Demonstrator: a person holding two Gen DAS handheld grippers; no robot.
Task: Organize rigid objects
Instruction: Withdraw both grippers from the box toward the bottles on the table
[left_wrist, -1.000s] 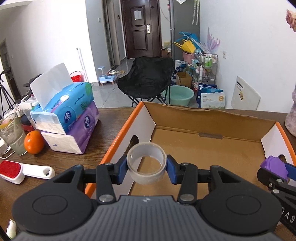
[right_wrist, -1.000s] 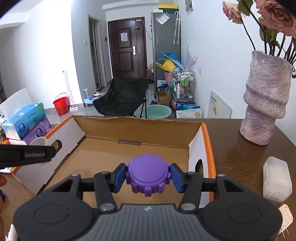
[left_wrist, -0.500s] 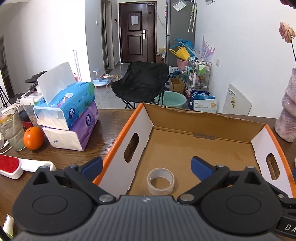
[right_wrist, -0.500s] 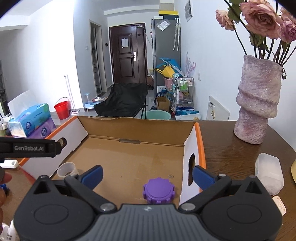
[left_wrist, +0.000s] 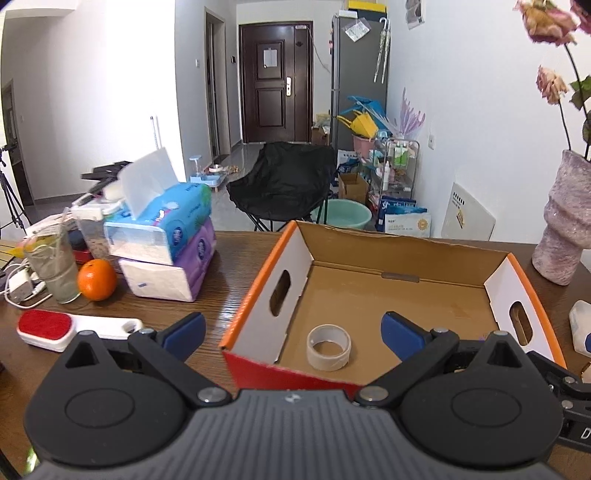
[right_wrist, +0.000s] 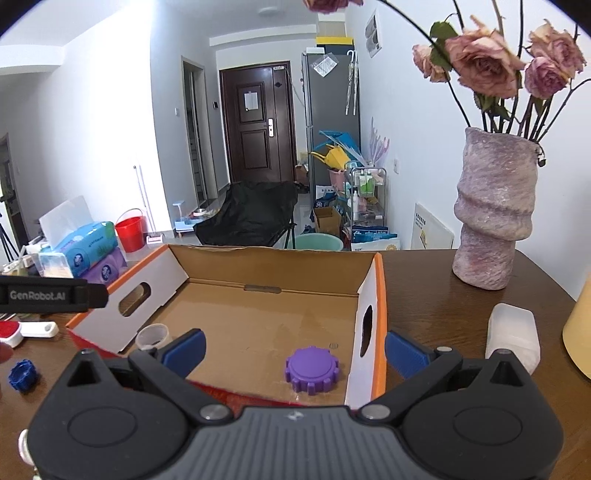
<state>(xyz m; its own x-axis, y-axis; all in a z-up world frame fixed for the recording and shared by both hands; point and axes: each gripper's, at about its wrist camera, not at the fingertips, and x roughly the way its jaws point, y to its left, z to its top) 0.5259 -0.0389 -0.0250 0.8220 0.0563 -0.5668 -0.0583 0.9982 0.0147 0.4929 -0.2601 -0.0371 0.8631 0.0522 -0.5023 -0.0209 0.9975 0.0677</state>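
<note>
Cardboard box (left_wrist: 406, 254) holds the tape roll (left_wrist: 328, 347) and purple cap (right_wrist: 312, 373) on its floor, sorted in for tidying. Left gripper (left_wrist: 291, 328) and right gripper (right_wrist: 293, 349) both gape wide, empty (blue cap (right_wrist: 23, 374) waits outside, likely next).

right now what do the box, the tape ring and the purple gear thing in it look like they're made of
Box: corrugated cardboard, by its raw brown floor, torn-looking top edge and die-cut handle holes; walls faced matte white inside, orange outside.
Tape ring: likely clear plastic packing tape, translucent and slightly glossy; no separate core can be made out.
Purple gear thing: probably moulded hard plastic, uniform colour, matte sheen, crisp teeth.
</note>
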